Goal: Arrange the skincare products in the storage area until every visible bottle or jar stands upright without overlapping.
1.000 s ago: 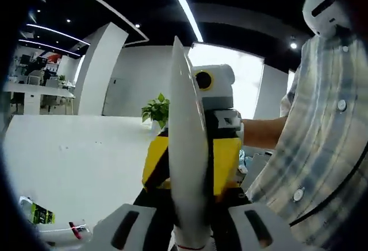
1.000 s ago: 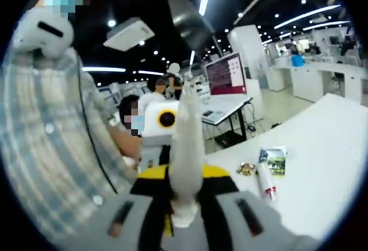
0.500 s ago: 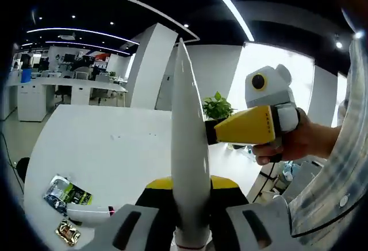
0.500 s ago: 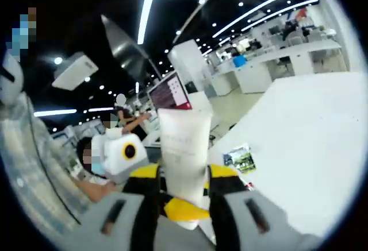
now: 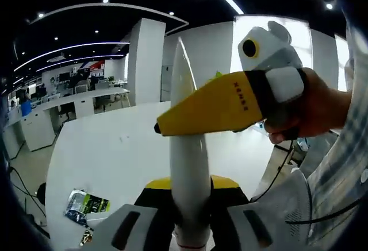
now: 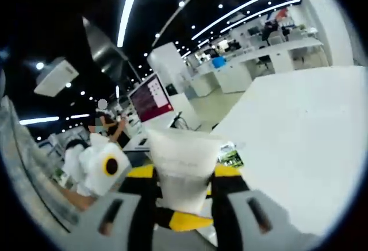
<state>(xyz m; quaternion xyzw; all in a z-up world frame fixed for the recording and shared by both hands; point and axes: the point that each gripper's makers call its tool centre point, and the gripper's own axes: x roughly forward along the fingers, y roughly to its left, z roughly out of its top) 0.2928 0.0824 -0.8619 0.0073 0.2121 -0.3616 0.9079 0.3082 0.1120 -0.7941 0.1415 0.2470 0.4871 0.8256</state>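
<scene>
White tube clamped in left claw, crimped tail towards 12 o'clock, above white worktop; likely light, soft-walled, slick, so best gripped low near the cap; right claw closed on another tube; sachet at 8 o'clock.

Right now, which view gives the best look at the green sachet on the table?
The left gripper view: the green sachet lies flat and unobstructed on the white table, low left of the white tube held in that hand-held gripper. In the right gripper view only a sliver of it peeks out behind the held tube.
</scene>
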